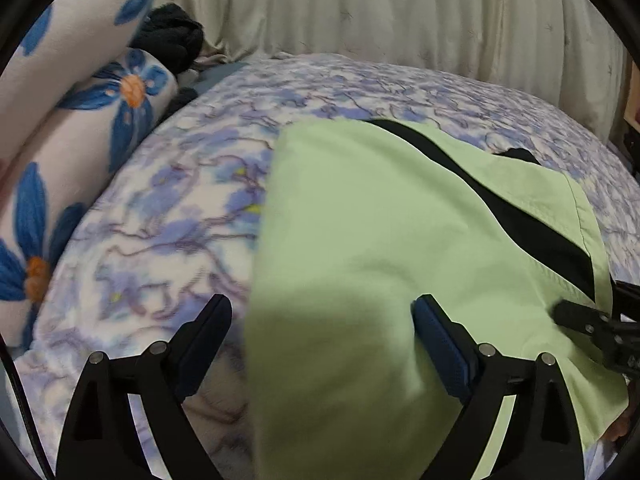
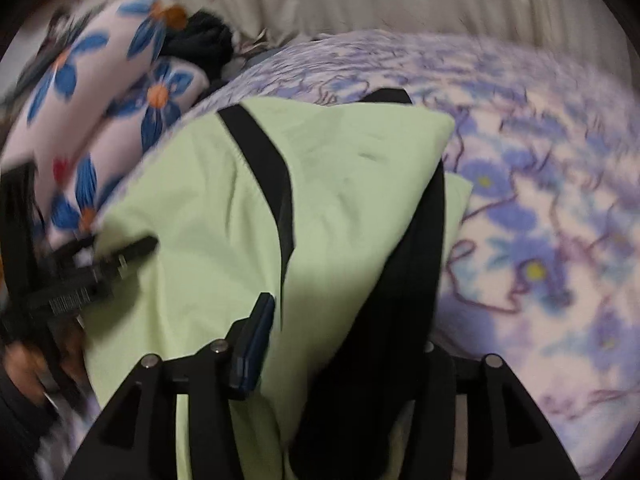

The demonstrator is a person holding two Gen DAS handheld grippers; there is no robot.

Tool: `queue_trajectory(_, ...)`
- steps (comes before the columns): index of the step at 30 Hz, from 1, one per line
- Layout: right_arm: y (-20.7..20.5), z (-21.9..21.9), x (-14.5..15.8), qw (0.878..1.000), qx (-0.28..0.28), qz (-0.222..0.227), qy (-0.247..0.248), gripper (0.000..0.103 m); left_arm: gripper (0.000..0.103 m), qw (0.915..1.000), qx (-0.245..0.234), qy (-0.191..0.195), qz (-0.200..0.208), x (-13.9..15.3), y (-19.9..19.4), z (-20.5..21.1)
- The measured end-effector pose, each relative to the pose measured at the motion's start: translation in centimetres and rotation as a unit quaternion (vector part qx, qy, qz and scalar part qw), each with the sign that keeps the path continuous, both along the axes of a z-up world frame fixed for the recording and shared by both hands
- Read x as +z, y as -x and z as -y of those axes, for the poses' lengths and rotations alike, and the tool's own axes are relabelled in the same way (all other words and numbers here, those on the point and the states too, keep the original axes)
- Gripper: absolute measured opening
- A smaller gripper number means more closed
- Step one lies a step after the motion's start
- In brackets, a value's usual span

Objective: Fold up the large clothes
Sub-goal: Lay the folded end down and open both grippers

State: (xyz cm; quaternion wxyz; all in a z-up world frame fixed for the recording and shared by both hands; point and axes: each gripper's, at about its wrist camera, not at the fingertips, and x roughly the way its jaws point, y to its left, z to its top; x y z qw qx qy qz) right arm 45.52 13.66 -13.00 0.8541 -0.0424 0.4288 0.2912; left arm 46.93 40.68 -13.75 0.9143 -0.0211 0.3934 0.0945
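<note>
A light green garment [image 1: 360, 240] with black stripes is laid on the bed [image 1: 168, 216], on a purple-flowered blanket, near the edge closest to the cameras. At least one fold is judged to be completed: the cloth is seen doubled over itself, with a second green layer and a black panel showing under the top layer's right edge in the right wrist view. The left gripper [image 1: 322, 344] is held wide open, with the garment's left edge lying loosely between its jaws; nothing is gripped by it. The right gripper [image 2: 348, 344] is partly open; its left pad is seen clear of the cloth, while its right finger is hidden behind a raised black fold, so contact on that side cannot be told. The garment is therefore taken as released, or nearly so, onto the bed. Remaining work is judged to include at least one further fold, since the bundle is still broad, and smoothing of the bunched near edge. Flowered pillows [image 1: 80, 120] and a dark garment [image 1: 172, 36] are stacked well apart at the far left.
</note>
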Motion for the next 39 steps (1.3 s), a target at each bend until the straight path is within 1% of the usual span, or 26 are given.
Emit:
queue_trajectory(1,0.8,0.3,0.5,1.0,-0.004,0.009,0.013,0.049,0.09,0.9999,0.008,-0.012,0.005,0.5,0.5,0.1)
queue_trajectory(3,1.8,0.9,1.6,0.999,-0.011,0.022,0.023,0.049,0.088,0.9994,0.021,-0.024,0.01,1.5,1.8,0.1)
queue_trajectory(4,2.5,1.2,2.3,0.999,-0.015,0.031,0.026,0.049,0.081,0.9994,0.024,-0.022,0.012,2.0,2.5,0.0)
queue_trajectory(5,3.4,1.5,3.0,0.998,-0.021,0.043,0.03,0.049,0.078,0.9993,0.029,-0.019,0.01,2.6,3.4,0.2)
queue_trajectory(7,4.8,1.4,4.2,0.997,-0.03,0.071,0.03,0.049,0.064,0.9994,0.032,-0.01,0.002,3.4,4.9,0.5)
queue_trajectory(9,6.6,1.1,5.8,0.993,-0.037,0.111,0.022,0.049,0.056,0.9995,0.031,-0.005,-0.001,4.0,6.8,1.4)
queue_trajectory(11,7.5,0.5,6.9,0.991,-0.032,0.129,0.003,0.049,0.049,0.9994,0.033,-0.005,-0.004,4.2,8.0,2.3)
queue_trajectory(13,7.8,-0.6,7.2,0.992,-0.017,0.125,-0.013,0.048,0.039,0.9994,0.033,0.009,-0.008,3.9,8.8,2.9)
queue_trajectory(14,7.7,-1.1,7.1,0.993,-0.014,0.12,-0.016,0.048,0.037,0.9991,0.034,0.02,-0.013,3.5,8.9,3.1)
queue_trajectory(15,7.4,-1.7,6.7,0.994,-0.01,0.11,-0.018,0.048,0.033,0.999,0.033,0.023,-0.018,2.9,9.0,3.3)
queue_trajectory(16,7.0,-2.3,6.1,0.995,-0.008,0.1,-0.016,0.044,0.033,0.9988,0.036,0.02,-0.026,2.2,9.0,3.5)
queue_trajectory(18,5.9,-3.1,4.5,0.996,-0.018,0.084,0.002,0.041,0.033,0.9982,0.043,0.014,-0.038,0.9,8.5,3.4)
queue_trajectory(20,4.9,-3.2,2.8,0.997,-0.037,0.062,0.024,0.04,0.036,0.9981,0.051,0.01,-0.032,0.1,8.5,3.2)
queue_trajectory(21,4.1,-2.7,1.8,0.996,-0.055,0.057,0.038,0.037,0.039,0.9981,0.053,0.008,-0.029,0.1,8.5,3.2)
queue_trajectory(22,3.7,-2.0,1.2,0.995,-0.067,0.053,0.044,0.028,0.044,0.9979,0.058,0.006,-0.027,0.0,8.6,3.2)
queue_trajectory(23,3.4,-1.4,0.8,0.996,-0.072,0.046,0.041,0.022,0.046,0.9977,0.062,0.006,-0.026,0.0,8.7,3.1)
queue_trajectory(24,3.2,-0.6,0.5,0.996,-0.075,0.038,0.032,0.012,0.048,0.9977,0.062,0.008,-0.025,0.0,8.7,3.0)
queue_trajectory(26,3.5,0.3,0.8,0.997,-0.075,0.021,0.016,0.011,0.049,0.9976,0.061,0.015,-0.028,0.1,8.9,2.9)
queue_trajectory(27,4.0,0.6,1.1,0.997,-0.073,0.015,0.016,0.012,0.049,0.9974,0.062,0.019,-0.03,0.2,9.1,2.9)
queue_trajectory(28,4.5,0.7,1.6,0.997,-0.072,0.011,0.02,0.015,0.05,0.9971,0.063,0.025,-0.033,0.4,9.3,2.9)
queue_trajectory(30,5.8,0.9,2.6,0.998,-0.061,0.006,0.024,0.015,0.05,0.9969,0.066,0.024,-0.035,1.0,10.2,3.2)
queue_trajectory(33,8.4,1.4,4.3,0.999,-0.039,-0.001,0.026,0.015,0.054,0.9966,0.057,0.038,-0.044,2.0,11.7,3.9)
queue_trajectory(35,10.0,2.1,5.5,0.999,-0.03,-0.007,0.017,0.015,0.058,0.9971,0.047,0.043,-0.04,3.5,13.5,5.1)
queue_trajectory(36,11.2,2.6,6.4,1.0,-0.026,-0.012,0.009,0.015,0.062,0.9975,0.044,0.042,-0.037,4.1,14.1,5.5)
queue_trajectory(38,13.1,3.5,7.8,1.0,-0.02,-0.019,-0.001,0.016,0.07,0.9986,0.035,0.034,-0.021,6.3,16.4,7.1)
queue_trajectory(39,14.1,4.0,8.6,1.0,-0.015,-0.02,-0.004,0.016,0.077,0.9989,0.029,0.034,-0.015,7.3,17.4,7.9)
